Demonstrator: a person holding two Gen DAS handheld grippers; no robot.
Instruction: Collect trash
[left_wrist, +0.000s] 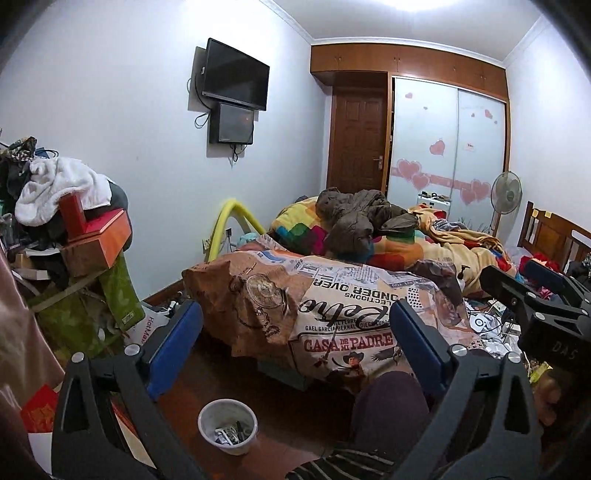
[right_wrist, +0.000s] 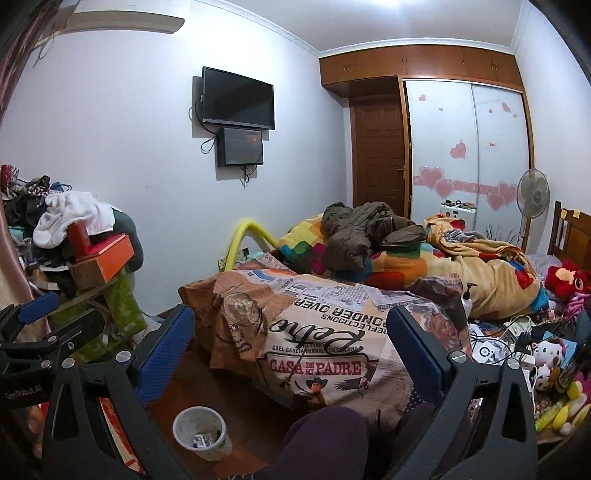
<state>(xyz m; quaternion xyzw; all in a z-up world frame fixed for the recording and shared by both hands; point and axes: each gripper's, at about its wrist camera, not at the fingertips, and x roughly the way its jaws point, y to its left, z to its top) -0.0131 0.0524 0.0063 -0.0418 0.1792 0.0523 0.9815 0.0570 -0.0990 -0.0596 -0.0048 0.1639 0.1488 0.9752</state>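
While both hand-held grippers gape, cup waits.

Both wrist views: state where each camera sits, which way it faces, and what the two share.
Left wrist: sits on the left gripper, facing the bed; its open blue-padded fingers, a knee and the right gripper at the right edge show.
Right wrist: sits on the right gripper, facing the same way; its open fingers, the knee and the left gripper at the left edge show.
Shared: printed bedspread, white cup on the floor, wall television.
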